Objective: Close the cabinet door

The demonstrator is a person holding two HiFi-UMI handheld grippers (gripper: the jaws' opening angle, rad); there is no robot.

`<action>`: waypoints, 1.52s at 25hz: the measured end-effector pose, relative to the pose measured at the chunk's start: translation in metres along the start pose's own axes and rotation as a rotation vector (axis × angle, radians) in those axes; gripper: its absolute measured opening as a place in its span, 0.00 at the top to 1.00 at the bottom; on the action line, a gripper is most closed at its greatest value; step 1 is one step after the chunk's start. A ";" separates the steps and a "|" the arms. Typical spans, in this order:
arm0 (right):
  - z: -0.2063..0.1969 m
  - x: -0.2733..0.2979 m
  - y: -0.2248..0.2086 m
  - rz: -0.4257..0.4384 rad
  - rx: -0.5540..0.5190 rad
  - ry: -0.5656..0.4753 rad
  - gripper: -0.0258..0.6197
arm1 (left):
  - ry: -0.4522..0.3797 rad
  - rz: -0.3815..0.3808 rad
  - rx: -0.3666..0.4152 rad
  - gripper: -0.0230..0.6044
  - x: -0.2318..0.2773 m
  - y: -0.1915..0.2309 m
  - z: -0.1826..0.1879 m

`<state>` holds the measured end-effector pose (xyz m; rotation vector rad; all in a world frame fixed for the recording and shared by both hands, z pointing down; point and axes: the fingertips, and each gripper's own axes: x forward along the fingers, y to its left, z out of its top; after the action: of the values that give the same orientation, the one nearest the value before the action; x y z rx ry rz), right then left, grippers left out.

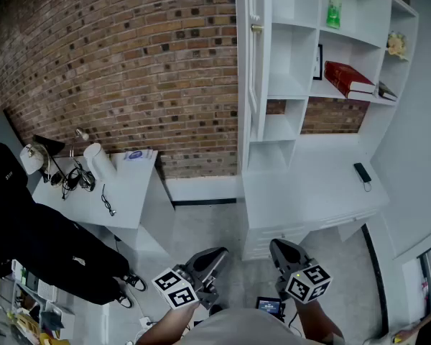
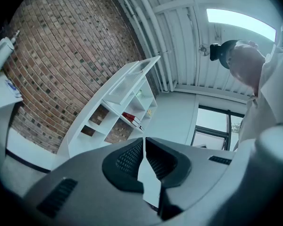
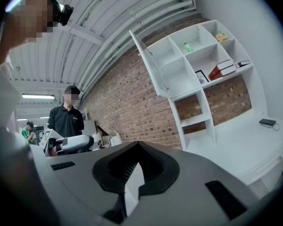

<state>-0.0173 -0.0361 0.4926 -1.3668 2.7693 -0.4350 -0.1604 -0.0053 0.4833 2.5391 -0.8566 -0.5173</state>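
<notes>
The tall white cabinet door (image 1: 248,63) stands swung open at the left side of the white shelf unit (image 1: 294,92), with a small brass knob (image 1: 256,29) on its edge. It also shows in the right gripper view as an open door (image 3: 148,62), and in the left gripper view as a tilted door (image 2: 132,79). My left gripper (image 1: 214,259) and right gripper (image 1: 279,250) are low at the bottom of the head view, well short of the cabinet. Both are shut on nothing, and their jaws meet at the tips.
A white desk top (image 1: 323,192) below the shelves carries a black device (image 1: 362,172). The shelves hold a green bottle (image 1: 334,9) and red books (image 1: 348,77). At the left is a white table (image 1: 133,192) with a lamp, a roll and glasses, and beside it a person in black (image 1: 29,243).
</notes>
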 end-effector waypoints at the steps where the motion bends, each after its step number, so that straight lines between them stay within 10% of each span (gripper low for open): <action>1: 0.000 0.000 0.000 0.000 -0.001 -0.001 0.92 | 0.000 0.000 0.003 0.92 0.000 0.000 0.000; 38: 0.046 0.016 0.004 -0.075 -0.137 -0.102 0.91 | -0.041 -0.085 0.072 0.92 -0.005 0.015 0.048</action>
<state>-0.0242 -0.0570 0.4493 -1.4796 2.7168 -0.1739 -0.1938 -0.0251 0.4510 2.6486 -0.7974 -0.5759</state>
